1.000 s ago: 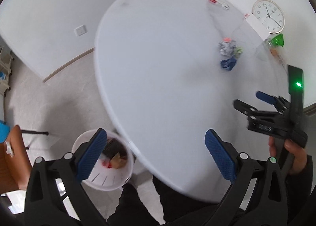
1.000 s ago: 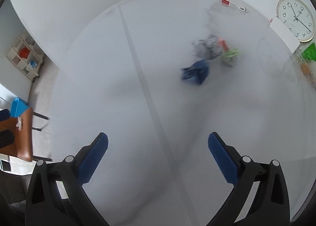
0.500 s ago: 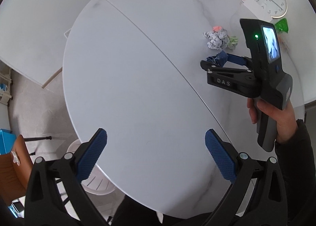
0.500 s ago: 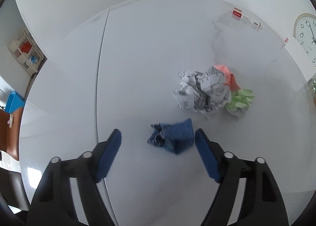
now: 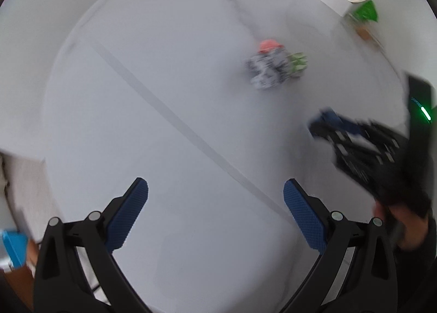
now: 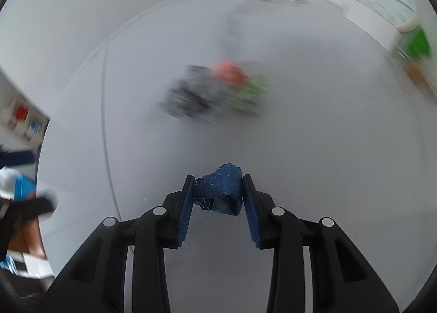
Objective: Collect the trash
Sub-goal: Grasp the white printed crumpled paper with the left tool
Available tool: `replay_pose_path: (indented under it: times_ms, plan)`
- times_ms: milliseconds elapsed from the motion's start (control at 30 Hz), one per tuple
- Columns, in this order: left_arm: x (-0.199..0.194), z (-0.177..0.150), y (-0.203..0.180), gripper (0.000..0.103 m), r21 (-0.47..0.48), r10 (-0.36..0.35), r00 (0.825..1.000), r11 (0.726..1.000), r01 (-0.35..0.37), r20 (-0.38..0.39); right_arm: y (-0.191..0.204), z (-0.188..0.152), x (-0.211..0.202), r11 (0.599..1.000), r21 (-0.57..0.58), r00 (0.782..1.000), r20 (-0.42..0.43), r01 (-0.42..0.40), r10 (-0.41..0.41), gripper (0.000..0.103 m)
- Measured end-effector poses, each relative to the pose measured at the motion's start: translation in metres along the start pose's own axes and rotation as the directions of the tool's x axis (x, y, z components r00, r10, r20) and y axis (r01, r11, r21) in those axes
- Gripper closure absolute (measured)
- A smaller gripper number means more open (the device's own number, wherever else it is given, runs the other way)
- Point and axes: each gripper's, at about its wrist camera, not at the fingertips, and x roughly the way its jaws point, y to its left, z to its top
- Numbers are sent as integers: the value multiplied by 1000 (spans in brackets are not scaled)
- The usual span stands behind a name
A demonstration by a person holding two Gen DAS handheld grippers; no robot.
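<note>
Mid-pickup of one scrap: right gripper (image 6: 218, 201) clamped on a crumpled dark-blue speckled paper wad (image 6: 221, 192), held just above the round white table (image 6: 300, 149). Left gripper (image 5: 215, 214) spread wide, holding nothing, hovering over the near part of the table. Next, probably: carrying the wad off the table to a bin, none in view. Wad creased, light, pinched at its sides between the blue pads (image 6: 185, 206). More to collect: a blurred newsprint ball (image 5: 266, 68) with pink and green scraps (image 5: 297, 63) beside it.

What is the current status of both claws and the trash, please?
Right claw shut on blue paper wad. Left claw open, empty, above table. Newsprint, orange and green wads left on table. Nothing in the way.
</note>
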Motion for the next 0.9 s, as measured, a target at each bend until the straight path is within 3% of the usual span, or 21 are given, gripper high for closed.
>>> replay_pose_path:
  times_ms: [133,300,567,600,733,900]
  plan:
    - [28,36,-30,8,120,-2,1000,993,0,20,-32,-27,-26,994,97,999,-23,46,-44,67]
    - [68,79,-66,8,275,14,1000,961,-18,17,-60,-47,-50,979,193,998,-20,62,-59,67]
    - [95,110,-78,8,336,12,1000,942,-19,24,-76,-51,-53,968,245,998,-29,58,-52,67]
    - [97,112,-79,10,342,12,1000,939,-20,26,-77,-50,-51,968,245,998,-32,59,-52,67]
    - [103,120,-80,34,353,-14,1000,935,11,4,-76,-46,-42,966,253,998,-41,54,-44,67]
    - [109,126,-72,46,287,-52,999,956,50,-2,-66,-40,-44,973,226,998,-32,51,-45,67]
